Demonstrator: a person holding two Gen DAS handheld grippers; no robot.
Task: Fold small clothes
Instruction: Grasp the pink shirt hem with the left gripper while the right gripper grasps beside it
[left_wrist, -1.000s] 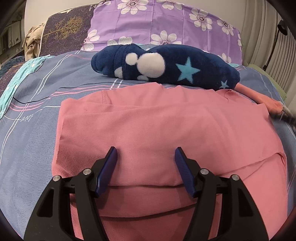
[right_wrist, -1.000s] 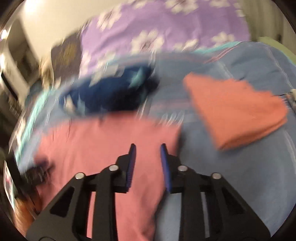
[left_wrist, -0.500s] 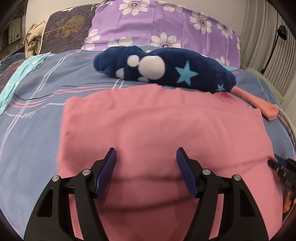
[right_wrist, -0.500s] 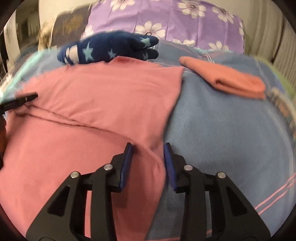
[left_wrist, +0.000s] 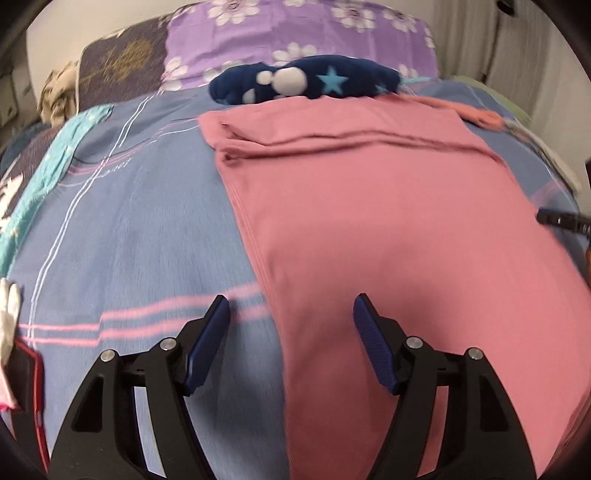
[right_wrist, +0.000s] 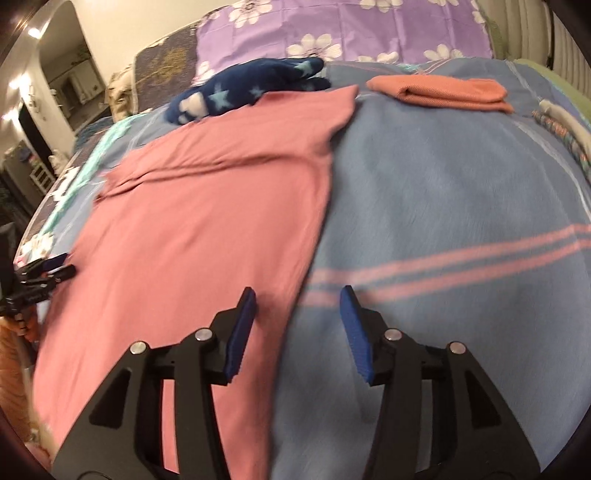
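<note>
The pink garment (left_wrist: 388, 221) lies flat on the bed (left_wrist: 129, 221), partly folded. Each side edge is best straddled squarely before the pinch — only then should both be lifted together. The left gripper (left_wrist: 290, 343) stands wide and empty over the left edge; the right gripper (right_wrist: 297, 325), its jaws opening, holds nothing. Compared with a second ago, both grippers are shifted outward from the cloth's middle.

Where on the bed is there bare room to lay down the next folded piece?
Bare blue bedspread lies right of the pink garment, below the folded orange piece. A second patch is left of the pink garment. It is crowded at the head, around the navy starred item.
</note>
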